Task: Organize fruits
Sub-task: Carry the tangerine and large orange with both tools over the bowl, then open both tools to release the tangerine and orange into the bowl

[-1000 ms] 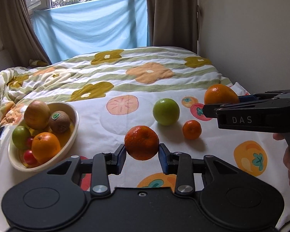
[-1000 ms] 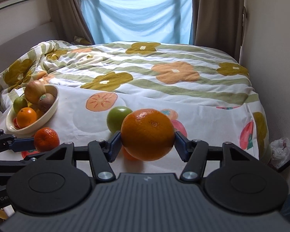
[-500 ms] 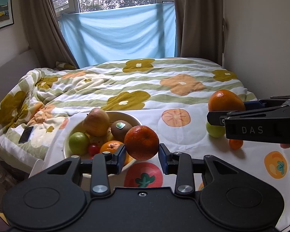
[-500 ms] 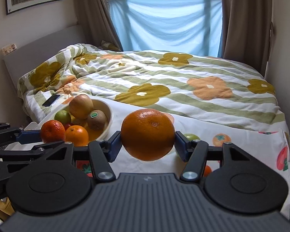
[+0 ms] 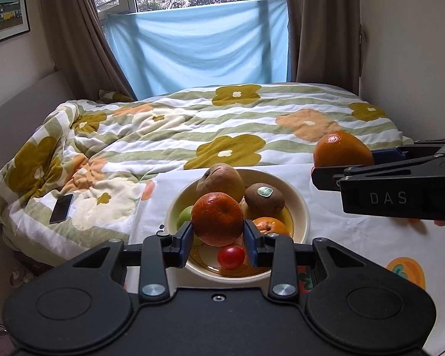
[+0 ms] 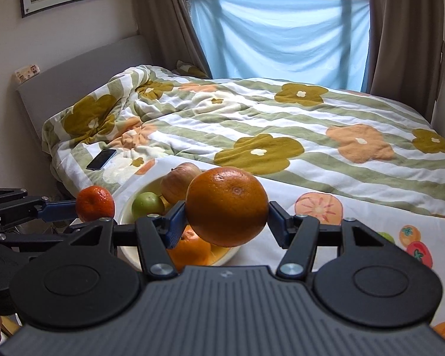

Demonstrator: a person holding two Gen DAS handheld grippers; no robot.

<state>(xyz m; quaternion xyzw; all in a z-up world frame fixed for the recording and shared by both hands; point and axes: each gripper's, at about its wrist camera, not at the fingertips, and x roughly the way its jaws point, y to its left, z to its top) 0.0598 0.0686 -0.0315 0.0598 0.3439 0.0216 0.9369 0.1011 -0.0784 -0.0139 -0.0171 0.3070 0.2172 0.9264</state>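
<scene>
My left gripper (image 5: 217, 241) is shut on a small dark-orange mandarin (image 5: 217, 219), held above the near side of a cream bowl (image 5: 299, 204). The bowl holds a brownish apple (image 5: 221, 179), a kiwi with a sticker (image 5: 264, 197), an orange (image 5: 271, 226), a green apple (image 5: 185, 215) and a red tomato (image 5: 230, 257). My right gripper (image 6: 227, 222) is shut on a large orange (image 6: 227, 206), just right of the bowl (image 6: 130, 200). In the right wrist view the left gripper (image 6: 95, 207) carries the mandarin (image 6: 95, 203) at the far left.
The bowl stands on a white fruit-print cloth (image 5: 356, 243) over a bed with a flowered striped quilt (image 5: 252, 124). A dark phone (image 5: 61, 208) lies on the quilt left of the bowl. A green fruit (image 6: 387, 236) shows partly behind the right gripper. The bed's left edge drops off near the bowl.
Both grippers have swung left with their fruits, from over the loose fruits on the cloth to the bowl. The bowl now sits right under the left gripper.
</scene>
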